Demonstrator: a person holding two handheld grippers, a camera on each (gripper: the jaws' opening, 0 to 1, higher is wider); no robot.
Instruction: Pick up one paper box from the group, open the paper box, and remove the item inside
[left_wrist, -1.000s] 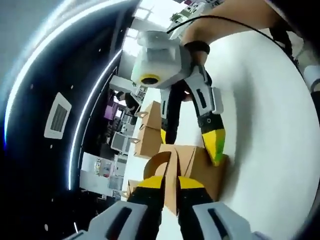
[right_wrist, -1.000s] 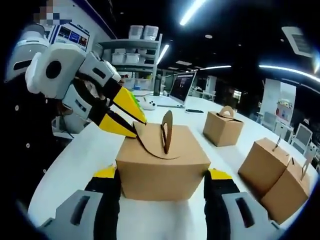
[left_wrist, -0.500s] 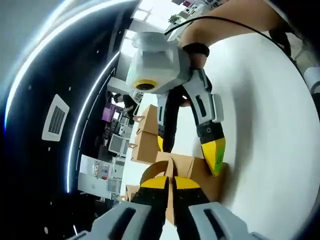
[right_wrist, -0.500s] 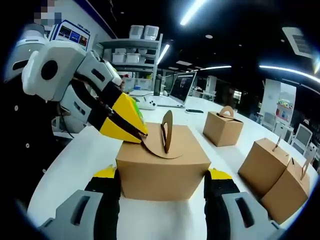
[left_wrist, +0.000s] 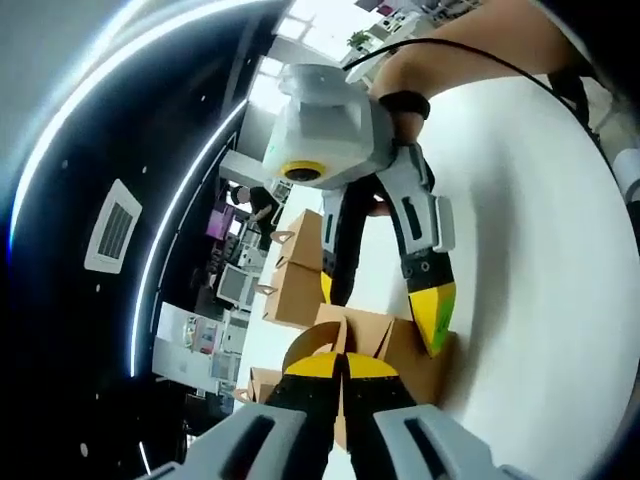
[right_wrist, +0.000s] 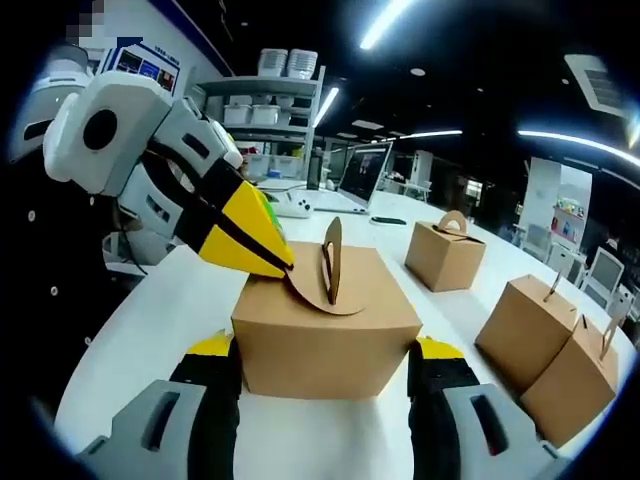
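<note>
Right gripper view: the paper box (right_wrist: 328, 330) is seen from the front, upright on the white bench (right_wrist: 150, 330), with one curved handle flap (right_wrist: 322, 296) drawn to the left and a second handle piece (right_wrist: 331, 262) standing upright at the top.
Left gripper view: the same paper box (left_wrist: 395, 345) is seen rolled on its side, with a bare sweep of bench (left_wrist: 540, 250) to the right and a person's forearm (left_wrist: 470, 40) above.
Right hand-held gripper: its jaws are set wide, one against each side wall of the paper box, which is clamped between them (right_wrist: 328, 365); in the left gripper view it (left_wrist: 385, 305) is seen reaching down from above, its two jaws standing to either side of the box.
Left hand-held gripper: its jaws are closed together (left_wrist: 342, 368) on the edge of the curved handle flap (left_wrist: 312, 344); in the right gripper view its yellow tips (right_wrist: 285, 268) are met at the left end of that flap, above the box's top left edge.
Other boxes: three more paper boxes are seen in the right gripper view, one with a looped handle (right_wrist: 445, 255) further back and two (right_wrist: 530, 325) (right_wrist: 578, 378) touching each other at the right.
Background: a laptop (right_wrist: 355, 180) and a shelf unit (right_wrist: 270, 125) are seen behind the bench.
</note>
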